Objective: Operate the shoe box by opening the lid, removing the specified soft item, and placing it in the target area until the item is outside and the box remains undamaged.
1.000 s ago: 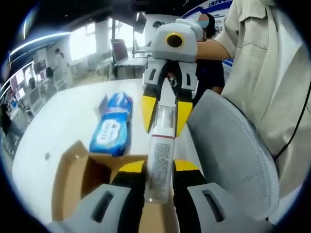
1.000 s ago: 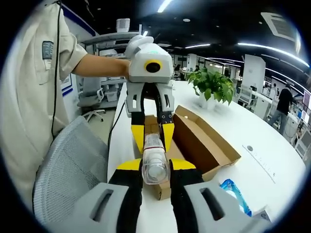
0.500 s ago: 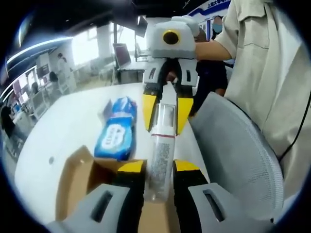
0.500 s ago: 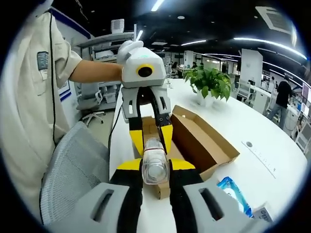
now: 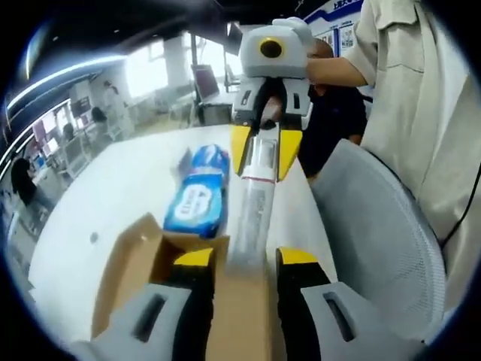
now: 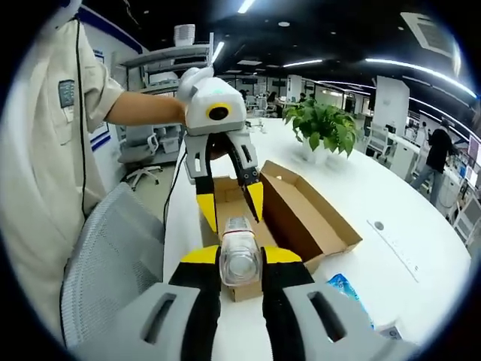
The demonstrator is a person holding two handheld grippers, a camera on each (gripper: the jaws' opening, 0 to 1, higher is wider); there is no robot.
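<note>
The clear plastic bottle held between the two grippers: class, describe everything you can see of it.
The clear plastic bottle is a slim, see-through cylinder with a white printed label along its body. It hangs in the air over the open brown cardboard shoe box, touching neither box nor table. The right gripper is clamped on one end. The left gripper has its jaws spread around the other end, apparently not gripping it.

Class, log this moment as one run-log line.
right gripper: shut on bottle | left gripper: open | box: open | wipes pack: on table
</note>
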